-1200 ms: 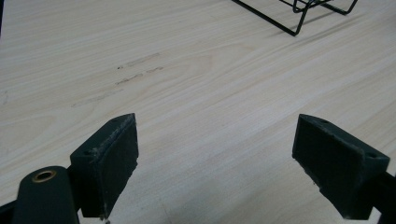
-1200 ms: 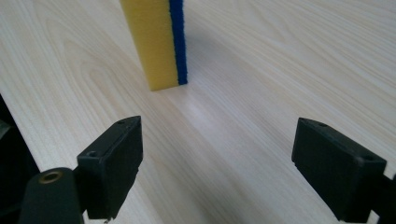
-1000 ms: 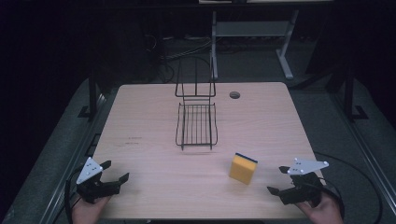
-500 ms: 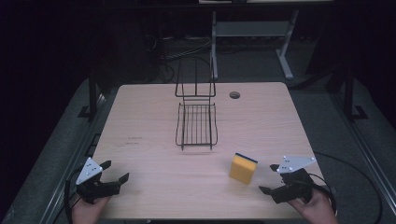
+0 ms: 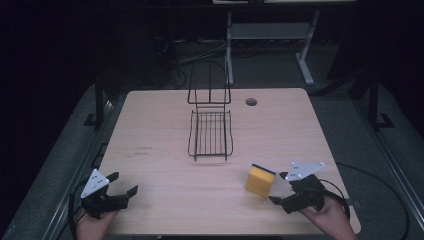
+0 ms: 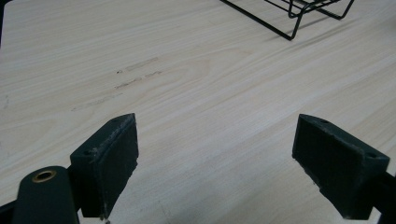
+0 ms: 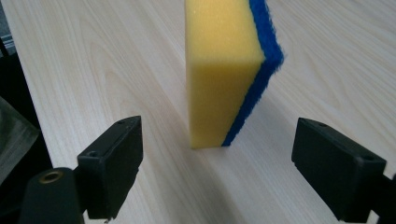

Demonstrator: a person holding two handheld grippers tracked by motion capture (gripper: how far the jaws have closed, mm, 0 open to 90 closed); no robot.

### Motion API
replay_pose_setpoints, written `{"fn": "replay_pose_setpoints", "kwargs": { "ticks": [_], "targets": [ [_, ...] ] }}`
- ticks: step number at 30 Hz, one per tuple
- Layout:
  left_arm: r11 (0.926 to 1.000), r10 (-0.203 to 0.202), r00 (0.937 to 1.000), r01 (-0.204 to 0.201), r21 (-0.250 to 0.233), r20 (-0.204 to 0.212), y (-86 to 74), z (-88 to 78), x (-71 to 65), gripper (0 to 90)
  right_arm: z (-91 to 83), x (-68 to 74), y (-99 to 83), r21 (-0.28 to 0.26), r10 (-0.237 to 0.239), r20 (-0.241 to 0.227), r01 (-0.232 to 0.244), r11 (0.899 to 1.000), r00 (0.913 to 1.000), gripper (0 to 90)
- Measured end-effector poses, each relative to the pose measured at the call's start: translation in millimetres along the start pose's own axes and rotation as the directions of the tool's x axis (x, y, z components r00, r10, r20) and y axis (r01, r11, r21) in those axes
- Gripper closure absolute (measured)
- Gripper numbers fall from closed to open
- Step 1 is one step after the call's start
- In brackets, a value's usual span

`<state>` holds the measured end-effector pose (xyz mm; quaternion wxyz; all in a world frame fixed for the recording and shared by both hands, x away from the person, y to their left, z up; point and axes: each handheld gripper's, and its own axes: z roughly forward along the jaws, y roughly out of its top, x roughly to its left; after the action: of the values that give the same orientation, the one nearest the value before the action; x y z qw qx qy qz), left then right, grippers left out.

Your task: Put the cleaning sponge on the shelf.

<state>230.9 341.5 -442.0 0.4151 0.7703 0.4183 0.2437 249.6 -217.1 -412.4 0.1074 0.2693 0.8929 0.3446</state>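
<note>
A yellow sponge (image 5: 260, 180) with a blue side stood on its edge on the wooden bench (image 5: 165, 130), near the front right. The right gripper (image 5: 280, 192) sat just beside it with its jaws wide open and not touching it. In the right gripper view the top of the sponge (image 7: 224, 70) was cut off. The left gripper (image 5: 122, 186) rested at the front left, jaws wide open over bare wood. A black wire rack (image 5: 210, 131) stood in the middle, and the room behind was too dark to make out.
</note>
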Motion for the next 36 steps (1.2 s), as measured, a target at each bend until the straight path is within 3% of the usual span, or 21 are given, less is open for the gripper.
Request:
{"fn": "replay_pose_setpoints", "kwargs": {
  "ticks": [36],
  "targets": [
    [0.9999,0.002,1.0000,-0.002,-0.010,-0.003,-0.1,-2.1,-0.2,13.8,26.1,-1.8,22.4,0.016,-0.040,-0.042,0.040,0.999,0.9983,16.2]
  ]
}}
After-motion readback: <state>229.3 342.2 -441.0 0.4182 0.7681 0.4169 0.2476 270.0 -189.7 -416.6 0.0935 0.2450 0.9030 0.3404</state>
